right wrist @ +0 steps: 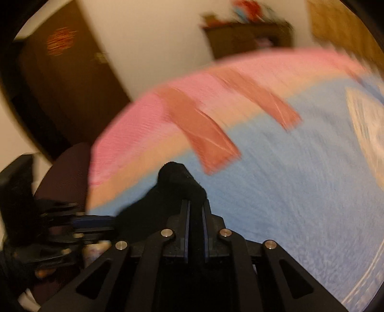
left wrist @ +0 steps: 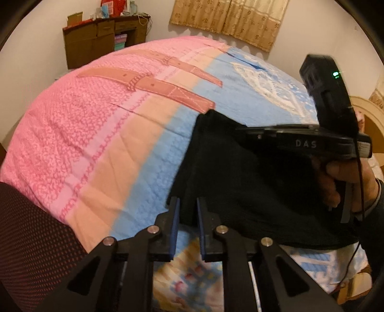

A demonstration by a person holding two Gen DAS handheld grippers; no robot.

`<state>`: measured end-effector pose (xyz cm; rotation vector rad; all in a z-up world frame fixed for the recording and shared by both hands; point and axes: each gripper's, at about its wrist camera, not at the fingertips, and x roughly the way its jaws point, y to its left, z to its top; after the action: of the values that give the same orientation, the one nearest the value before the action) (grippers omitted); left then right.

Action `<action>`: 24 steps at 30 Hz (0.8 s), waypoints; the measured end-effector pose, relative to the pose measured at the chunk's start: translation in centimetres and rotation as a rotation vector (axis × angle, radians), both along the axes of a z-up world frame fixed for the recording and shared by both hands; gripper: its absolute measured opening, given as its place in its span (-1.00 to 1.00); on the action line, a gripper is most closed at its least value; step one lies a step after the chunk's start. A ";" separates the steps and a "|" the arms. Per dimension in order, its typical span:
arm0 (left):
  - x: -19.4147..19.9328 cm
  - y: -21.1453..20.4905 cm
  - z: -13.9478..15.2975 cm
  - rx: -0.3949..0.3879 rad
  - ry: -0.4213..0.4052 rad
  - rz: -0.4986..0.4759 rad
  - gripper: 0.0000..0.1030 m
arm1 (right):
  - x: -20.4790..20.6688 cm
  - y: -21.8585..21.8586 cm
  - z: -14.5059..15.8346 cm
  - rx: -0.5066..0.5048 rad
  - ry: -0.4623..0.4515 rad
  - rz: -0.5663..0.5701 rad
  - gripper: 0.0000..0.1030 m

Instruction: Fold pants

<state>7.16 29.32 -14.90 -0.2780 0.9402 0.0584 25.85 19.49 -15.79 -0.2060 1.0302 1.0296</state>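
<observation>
On the bed: the black pants [left wrist: 228, 172] lie on the blue part of the quilt, near the near edge.
Pants' shape: a dark, bunched mass, with one corner lifted into a peak in the right wrist view.
Left gripper [left wrist: 188, 211]: its blue-padded fingers [left wrist: 176, 216] stand a narrow gap apart at the pants' near edge; black cloth lies between them, but whether the pads press on it cannot be told.
Right gripper [right wrist: 195, 208]: fingers nearly together, pinching a fold of the black cloth and holding it raised.
Right hand [left wrist: 345, 177]: wrapped around the gripper's handle.
Quilt [left wrist: 100, 134]: pink, peach and blue bands with printed brown straps.
Behind: a brown cabinet [left wrist: 100, 40] against the wall and a tan curtain [left wrist: 228, 19].
</observation>
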 end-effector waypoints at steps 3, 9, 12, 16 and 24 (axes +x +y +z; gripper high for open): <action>-0.4 0.2 0.8 0.061 -0.021 0.030 -0.71 | 0.1 -0.2 0.2 0.013 -0.044 -0.023 -0.45; -0.9 1.0 1.9 0.052 -0.049 0.008 -0.71 | -1.7 -3.4 4.2 0.012 -0.234 -0.124 -0.17; -0.8 1.0 1.3 -0.013 -0.033 -0.018 -0.71 | -5.2 -4.9 6.0 0.053 -0.295 -0.054 -0.17; -0.1 -0.4 0.0 0.017 0.003 -0.048 -0.71 | -11.1 -5.4 5.1 0.017 -0.305 0.105 -0.17; 0.7 -0.2 0.4 0.051 -0.018 -0.037 -0.94 | -15.7 -3.8 0.0 -0.161 -0.401 0.186 -0.72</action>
<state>7.85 29.07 -14.52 -0.2134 0.9241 0.0464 10.11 15.71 -15.84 -0.6238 0.7354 1.0192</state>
